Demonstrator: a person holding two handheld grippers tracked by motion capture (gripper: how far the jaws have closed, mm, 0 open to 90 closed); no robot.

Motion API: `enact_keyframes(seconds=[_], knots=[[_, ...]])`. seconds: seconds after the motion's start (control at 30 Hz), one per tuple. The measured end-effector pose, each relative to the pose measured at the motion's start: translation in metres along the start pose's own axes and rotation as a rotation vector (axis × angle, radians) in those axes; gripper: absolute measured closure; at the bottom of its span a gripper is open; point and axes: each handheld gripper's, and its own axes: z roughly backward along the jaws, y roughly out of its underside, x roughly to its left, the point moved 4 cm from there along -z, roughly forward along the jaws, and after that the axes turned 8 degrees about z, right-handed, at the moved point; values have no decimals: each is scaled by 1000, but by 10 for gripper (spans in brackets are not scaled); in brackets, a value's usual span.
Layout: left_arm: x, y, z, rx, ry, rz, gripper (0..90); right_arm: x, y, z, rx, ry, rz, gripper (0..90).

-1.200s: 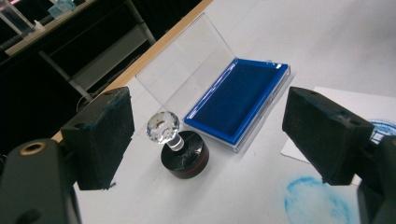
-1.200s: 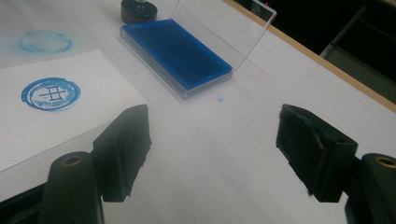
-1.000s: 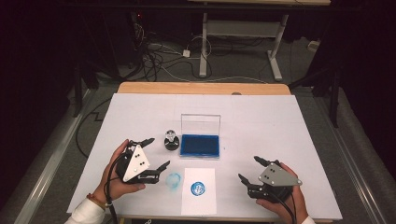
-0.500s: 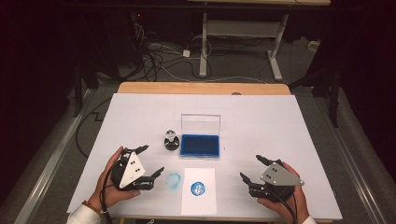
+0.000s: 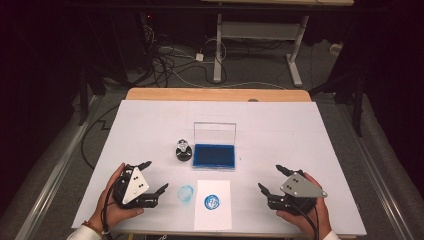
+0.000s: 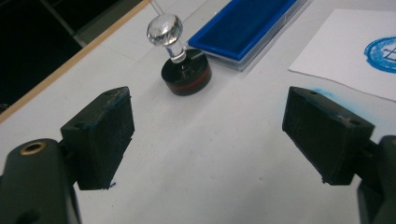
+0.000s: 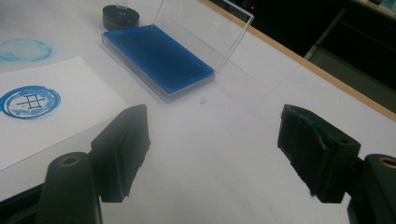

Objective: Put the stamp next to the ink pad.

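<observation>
Left gripper (image 5: 155, 176): jaws spread wide with nothing between them; low over the table's front left, pointing at the stamp from its own view

Right gripper (image 5: 269, 178): also gaping and empty; jaws have just been opening a bit more, nothing in the gap; held low at the front right

Stamp (image 6: 182, 58): black round base with a red band and a clear faceted knob; standing upright on the table (image 5: 300, 130), just left of the ink pad, apart from both grippers

Ink pad (image 5: 214, 156): blue, in a clear case with the lid standing open at the back; a little ink speck on the table in front of it

Paper (image 5: 213, 205): white sheet at the front edge between the two hands, with a round blue print (image 5: 213, 202) already on it

Smudge (image 5: 185, 193): faint blue ring on the bare table just left of the paper; looks like a stray print

Step in hand: looks like the stamping is done and both hands are backing off

Doing it well: probably keep both grippers low and clear of the wet print; if the stamp gets picked up again, grab the neck under the knob, not the slippery facets; the blue-stained pads should stay off the clean paper
</observation>
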Motion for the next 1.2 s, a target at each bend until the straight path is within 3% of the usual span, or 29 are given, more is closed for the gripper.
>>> enact_keyframes(seconds=[0.3, 0.8, 1.07, 1.2], knots=[[-7, 19, -1, 69, -3, 10, 165, -1, 1, 3, -6, -2, -2, 251], [-11, 16, 4, 40, 3, -10, 164, 3, -2, 5, 2, 5, 8, 252], [-11, 18, -1, 71, 12, -19, 164, 2, 0, 2, 12, -4, 2, 254], [-12, 17, 2, 63, 5, -17, 165, 2, 0, 0, 11, -8, 6, 253]])
